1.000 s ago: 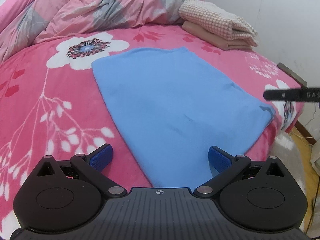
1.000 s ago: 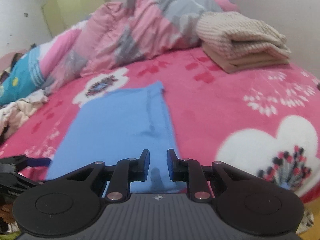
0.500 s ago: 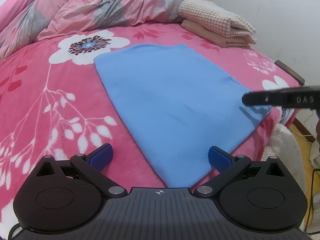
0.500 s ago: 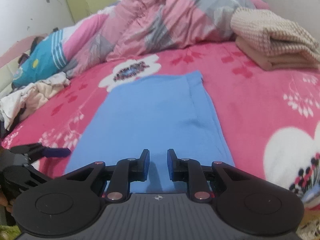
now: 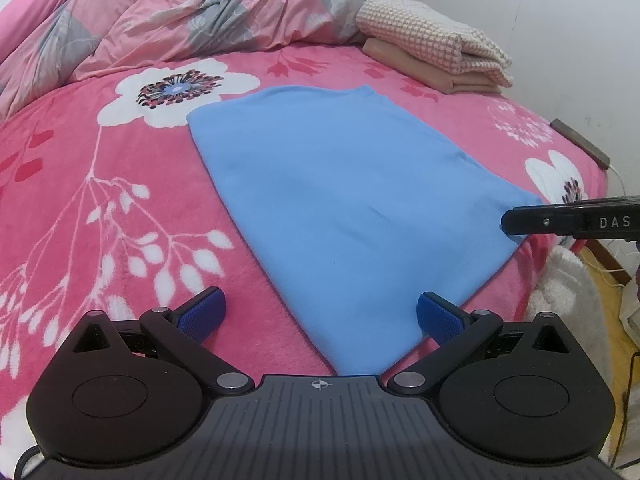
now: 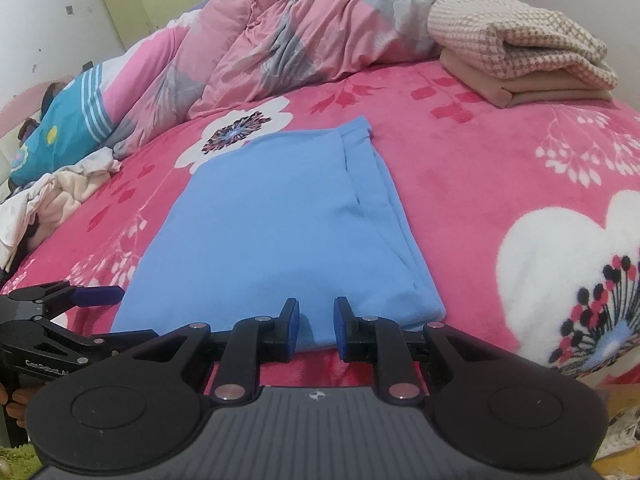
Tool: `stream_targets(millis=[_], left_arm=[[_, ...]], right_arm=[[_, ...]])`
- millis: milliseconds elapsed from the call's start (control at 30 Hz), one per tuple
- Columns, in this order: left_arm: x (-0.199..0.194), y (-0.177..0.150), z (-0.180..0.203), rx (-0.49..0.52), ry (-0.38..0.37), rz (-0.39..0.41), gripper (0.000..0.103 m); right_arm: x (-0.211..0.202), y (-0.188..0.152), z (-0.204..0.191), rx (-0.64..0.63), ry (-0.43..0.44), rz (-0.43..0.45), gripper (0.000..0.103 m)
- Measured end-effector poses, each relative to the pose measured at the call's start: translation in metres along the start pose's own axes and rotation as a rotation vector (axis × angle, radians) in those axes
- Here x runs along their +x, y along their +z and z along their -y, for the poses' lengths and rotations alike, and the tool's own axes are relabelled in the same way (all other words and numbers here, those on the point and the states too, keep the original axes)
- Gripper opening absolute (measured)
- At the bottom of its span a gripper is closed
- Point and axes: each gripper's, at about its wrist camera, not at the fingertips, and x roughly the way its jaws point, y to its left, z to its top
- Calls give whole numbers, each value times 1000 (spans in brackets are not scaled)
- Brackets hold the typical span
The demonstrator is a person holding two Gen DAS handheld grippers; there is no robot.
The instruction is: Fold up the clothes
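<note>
Showing only rightward: rumpled clothes beyond blue garment.

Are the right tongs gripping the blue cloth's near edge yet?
Apart. The right wrist view shows the right tongs narrowly parted, with the blue cloth visible through the gap, not pinched.

A home bedroom: a bed with a pink floral blanket, a rumpled duvet and stacked folded clothes.
</note>
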Motion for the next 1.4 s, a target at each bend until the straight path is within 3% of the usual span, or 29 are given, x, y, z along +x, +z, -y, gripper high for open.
stream_targets(millis=[433, 700, 900, 1100, 1400], left_arm=[[-14, -3, -6, -20, -12, -6, 103], [-44, 3, -12, -27, -13, 113, 103], [-37, 22, 0, 19, -7, 148, 103], [-13, 39, 8, -24, 20, 83, 99], [15, 40, 9, -103, 74, -38, 88]], right_arm=[[3, 0, -2, -7, -12, 0, 20], [4, -1, -3, -10, -10, 2, 22], [2, -2, -3, 0, -10, 10, 22], [-10, 1, -6, 6, 25, 63, 22], [-6, 5, -19, -61, -14, 103, 22]])
